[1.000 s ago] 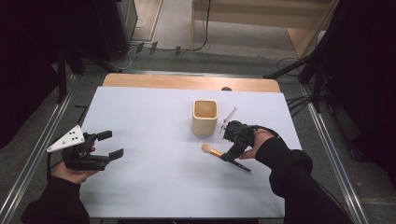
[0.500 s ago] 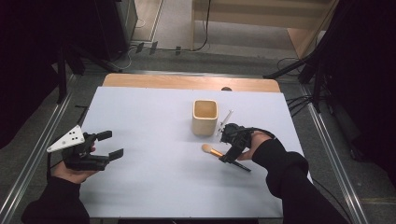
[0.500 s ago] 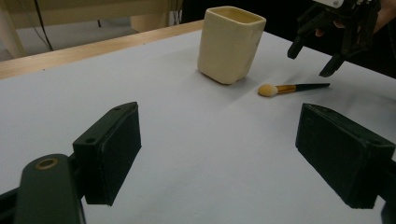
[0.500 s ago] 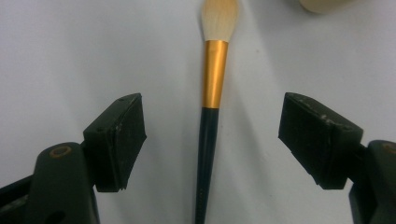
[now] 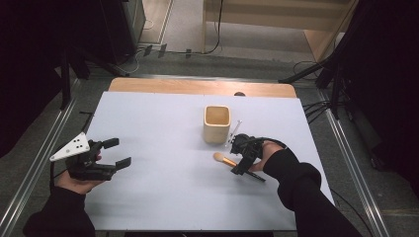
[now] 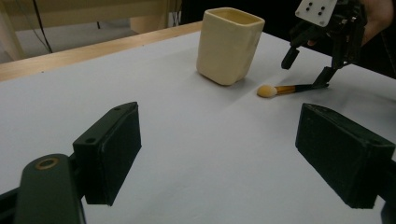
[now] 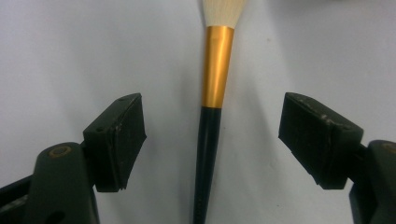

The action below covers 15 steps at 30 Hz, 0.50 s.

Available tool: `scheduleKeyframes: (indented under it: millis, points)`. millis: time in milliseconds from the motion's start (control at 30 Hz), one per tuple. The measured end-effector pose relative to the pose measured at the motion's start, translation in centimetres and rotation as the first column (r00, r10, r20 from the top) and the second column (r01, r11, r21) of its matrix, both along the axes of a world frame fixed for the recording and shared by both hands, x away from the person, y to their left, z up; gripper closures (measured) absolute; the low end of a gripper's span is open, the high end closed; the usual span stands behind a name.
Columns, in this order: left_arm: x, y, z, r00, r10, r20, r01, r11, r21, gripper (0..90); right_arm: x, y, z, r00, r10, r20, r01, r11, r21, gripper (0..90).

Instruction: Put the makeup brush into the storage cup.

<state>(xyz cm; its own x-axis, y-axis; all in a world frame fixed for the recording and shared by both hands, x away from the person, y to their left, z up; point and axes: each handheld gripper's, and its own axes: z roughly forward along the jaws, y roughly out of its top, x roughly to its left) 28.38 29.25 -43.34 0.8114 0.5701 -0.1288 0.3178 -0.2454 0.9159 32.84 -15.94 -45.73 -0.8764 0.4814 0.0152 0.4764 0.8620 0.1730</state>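
Note:
A makeup brush [image 5: 228,161] with a cream head, gold ferrule and black handle lies flat on the white table, just in front of a cream square cup [image 5: 217,123]. My right gripper [image 5: 237,160] points down over the brush and stands open. In the right gripper view the brush [image 7: 217,70] runs up the middle between the two pads [image 7: 119,140] without touching either. At the table's left, my left gripper [image 5: 117,152] rests open in the hand with nothing between its jaws. From the left gripper view [image 6: 226,156] I see the cup [image 6: 229,44], the brush [image 6: 280,89] and the other gripper [image 6: 306,70].
A thin white stick [image 5: 234,132] lies just to the right of the cup. The white sheet [image 5: 163,192] covers the table, and a wooden strip [image 5: 197,87] shows at the far edge. Metal rails run along both sides on the floor.
My right gripper has shifted slightly to the left over the brush handle. The left gripper and the cup have stayed where they were.

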Motion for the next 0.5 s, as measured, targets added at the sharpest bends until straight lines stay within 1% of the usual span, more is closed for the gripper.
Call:
scheduleKeyframes:
  millis: [167,233,267,300,400,500]
  points:
    - [0.0,0.1,0.0,1.0000,0.001,-0.001,-0.001,1.0000,-0.002,14.7,0.2,0.3,-0.5,0.9998,-0.015,-0.012,0.015,1.000,-0.009,23.8]
    - [0.0,0.1,0.0,1.0000,0.002,-0.001,-0.002,1.0000,-0.001,14.7,0.3,0.3,-0.7,0.9999,-0.008,-0.013,0.008,1.000,-0.010,24.0]
    - [0.0,0.1,0.0,1.0000,0.002,0.000,-0.002,1.0000,-0.001,14.7,0.3,0.3,-1.0,0.9998,-0.012,-0.018,0.012,1.000,0.002,24.8]
    - [0.0,0.1,0.0,1.0000,0.002,0.000,-0.002,1.0000,-0.001,14.7,0.3,0.3,-1.0,0.9998,-0.012,-0.018,0.012,1.000,0.002,24.8]
    - [0.0,0.1,0.0,1.0000,0.004,-0.001,-0.004,1.0000,-0.003,14.7,0.2,0.3,-1.6,0.9993,-0.026,-0.025,0.026,1.000,-0.001,25.5]
    - [0.0,0.1,0.0,1.0000,0.003,0.000,-0.003,1.0000,-0.001,14.7,0.2,0.3,-2.0,0.9995,-0.021,-0.023,0.020,1.000,-0.014,26.3]
